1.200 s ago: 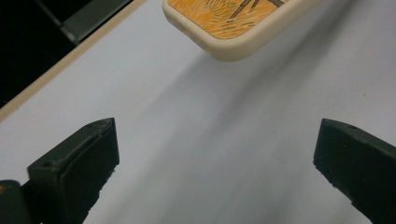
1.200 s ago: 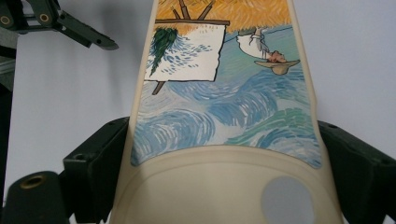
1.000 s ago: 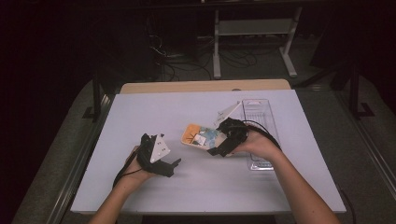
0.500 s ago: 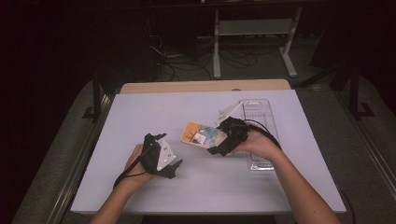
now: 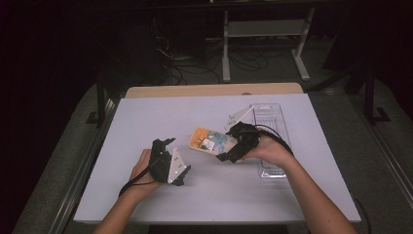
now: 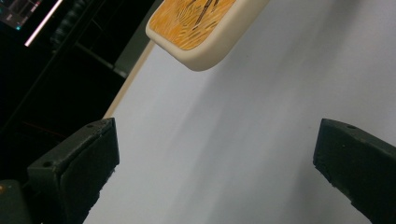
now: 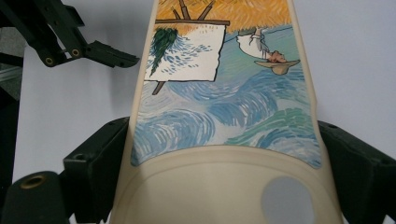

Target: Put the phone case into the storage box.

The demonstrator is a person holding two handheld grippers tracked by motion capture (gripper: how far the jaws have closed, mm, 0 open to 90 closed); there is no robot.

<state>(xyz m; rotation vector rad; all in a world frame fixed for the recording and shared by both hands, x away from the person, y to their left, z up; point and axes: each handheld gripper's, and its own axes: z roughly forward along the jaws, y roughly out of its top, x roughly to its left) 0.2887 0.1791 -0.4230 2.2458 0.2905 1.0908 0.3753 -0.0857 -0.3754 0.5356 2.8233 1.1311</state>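
The left black two-jaw gripper [image 5: 168, 163] sits nearest, at about seven o'clock from the middle of the white tabletop [image 5: 146, 117], held low over the surface in the person's left hand [image 5: 141, 170] with a black cable looping off toward the near edge. In the left gripper view its jaws stand spread wide apart with only bare table between them, and a rounded corner of the cream-edged flat case with a painted orange and blue picture on its face [image 6: 201, 28] lies ahead of them at about twelve o'clock, well apart from both jaws.

Farther in, near the table's middle, the right black two-jaw gripper [image 5: 229, 155] is held in the person's right hand [image 5: 268, 148]. In the right gripper view its jaws press on the two long cream sides of the case, one on each side, pinching it across its width. A round pale spot shows on the plain cream end closest to that camera.

From the high view the case points toward ten o'clock from the right gripper.

Beyond and under the right hand, at about two o'clock, a clear plastic oblong tray [image 5: 270, 114] lies on the table.
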